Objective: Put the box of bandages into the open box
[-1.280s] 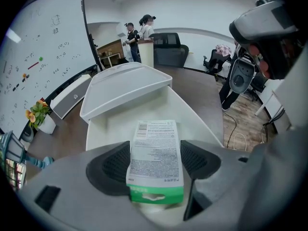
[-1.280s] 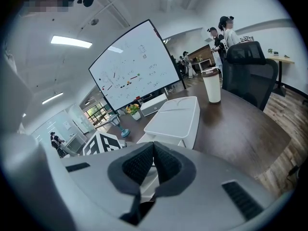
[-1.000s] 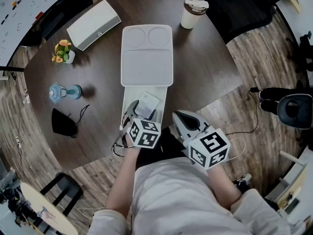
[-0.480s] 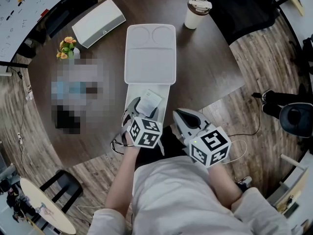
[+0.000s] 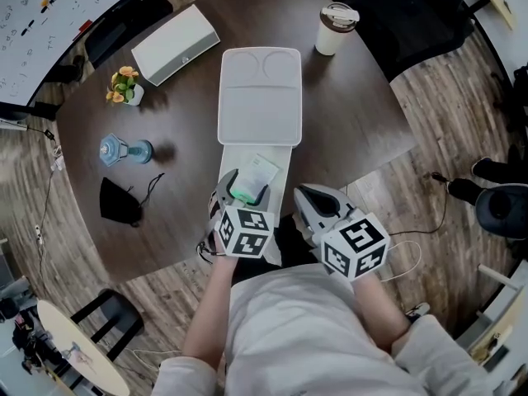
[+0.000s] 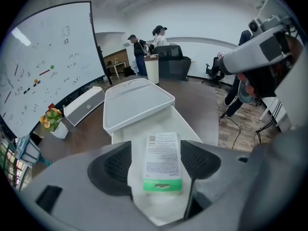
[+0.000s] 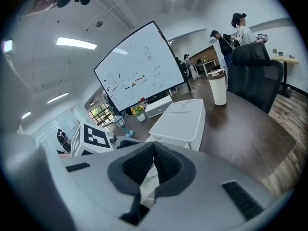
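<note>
– Left hand-held gripper first: how do its jaws stand?

– Apart. The box of bandages lies flat between them, green end nearest the hand-held gripper and printed side up. A gap shows beside the left pad; whether the right pad touches the carton, I cannot tell.

– And what is under the carton?

– The white tray of the open box. In the head view the box of bandages rests at the tray's near end, right ahead of the left hand-held gripper. The lid lies farther ahead, beyond the tray.

– The right hand-held gripper?

– Pressed together, with nothing between the pads. In the head view the right hand-held gripper sits just right of the left one, beside the tray's right rim at the near edge of the bench.

– Anything else out there?

– A lidded cup far ahead and to the right, and a small flower pot and a black pouch off to the left.
</note>
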Available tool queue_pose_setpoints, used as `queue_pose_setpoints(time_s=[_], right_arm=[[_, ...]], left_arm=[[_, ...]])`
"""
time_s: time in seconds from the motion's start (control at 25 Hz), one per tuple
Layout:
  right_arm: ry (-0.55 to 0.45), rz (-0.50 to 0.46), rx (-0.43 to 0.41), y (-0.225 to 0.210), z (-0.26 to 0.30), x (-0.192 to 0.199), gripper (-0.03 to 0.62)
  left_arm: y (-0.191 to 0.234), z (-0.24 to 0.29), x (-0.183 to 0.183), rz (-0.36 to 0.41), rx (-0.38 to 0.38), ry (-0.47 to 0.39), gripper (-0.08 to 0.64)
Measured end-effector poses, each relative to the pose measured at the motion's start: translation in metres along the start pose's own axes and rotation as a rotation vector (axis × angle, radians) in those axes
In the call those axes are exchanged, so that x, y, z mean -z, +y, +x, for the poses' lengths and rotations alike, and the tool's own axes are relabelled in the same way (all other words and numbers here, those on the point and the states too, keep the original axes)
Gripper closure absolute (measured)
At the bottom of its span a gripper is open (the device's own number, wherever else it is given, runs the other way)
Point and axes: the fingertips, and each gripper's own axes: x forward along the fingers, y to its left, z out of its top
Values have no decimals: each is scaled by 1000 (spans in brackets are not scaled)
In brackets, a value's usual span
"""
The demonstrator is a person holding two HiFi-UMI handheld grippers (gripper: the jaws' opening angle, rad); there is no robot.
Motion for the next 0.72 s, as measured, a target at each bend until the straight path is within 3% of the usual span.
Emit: queue_pose_setpoints(time_s=[0.4, 0.72], right_arm=[[-18, 14, 45, 10, -4, 4, 589], [-62, 35, 117, 29, -13, 12, 588]], left_arm=[[9, -22, 4, -29, 15, -47, 242], [6, -37, 15, 16, 69, -76, 245]])
